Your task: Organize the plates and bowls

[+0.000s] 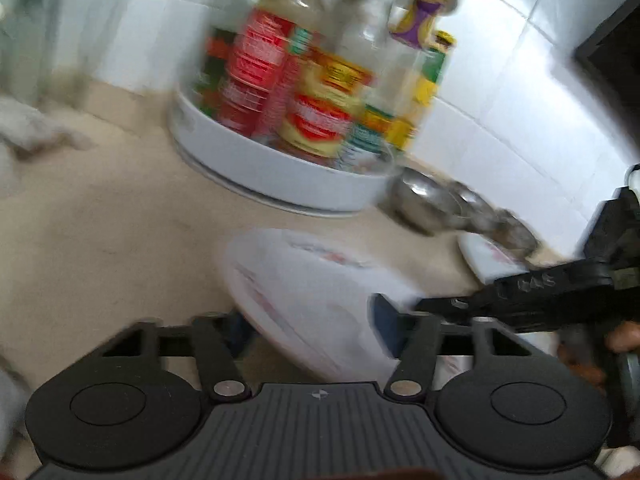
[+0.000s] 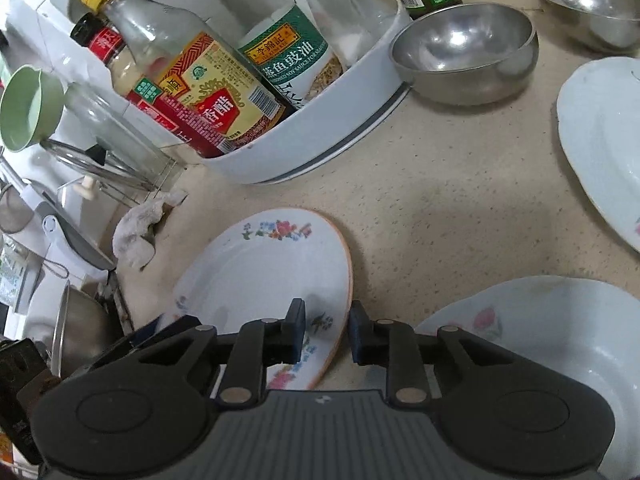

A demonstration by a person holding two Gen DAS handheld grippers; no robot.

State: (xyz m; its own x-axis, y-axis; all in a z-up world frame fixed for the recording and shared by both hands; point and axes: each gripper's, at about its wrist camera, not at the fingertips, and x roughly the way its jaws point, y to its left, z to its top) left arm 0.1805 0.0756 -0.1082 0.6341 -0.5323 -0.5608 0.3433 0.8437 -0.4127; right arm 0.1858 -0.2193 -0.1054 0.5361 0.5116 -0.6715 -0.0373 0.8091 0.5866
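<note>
In the left wrist view, which is blurred, the left gripper [image 1: 316, 320] points down at a slant toward the counter [image 1: 120, 220]. A white plate with red marks [image 1: 320, 292] lies between its fingers; the right blue pad [image 1: 384, 324] is at the plate's edge, the left one is unclear, so I cannot tell if they pinch it. At 12 o'clock stands a white round tray with sauce bottles [image 1: 280, 172]. At 2 o'clock there is a steel bowl [image 1: 424, 196], and at 3 o'clock the right gripper [image 1: 520, 296] comes in, with a bit of a person's hand [image 1: 624, 336] behind it.

In the right wrist view, the right gripper [image 2: 324, 332] also tilts downward. Its fingers [image 2: 294, 332] are narrowly spread around the rim of a floral plate [image 2: 260, 272], which stands tilted; whether both pads press on it is not clear. Two steel bowls [image 2: 464, 52] are at 1 o'clock, and two more white plates [image 2: 600, 140] lie at 3 and 5 o'clock.
</note>
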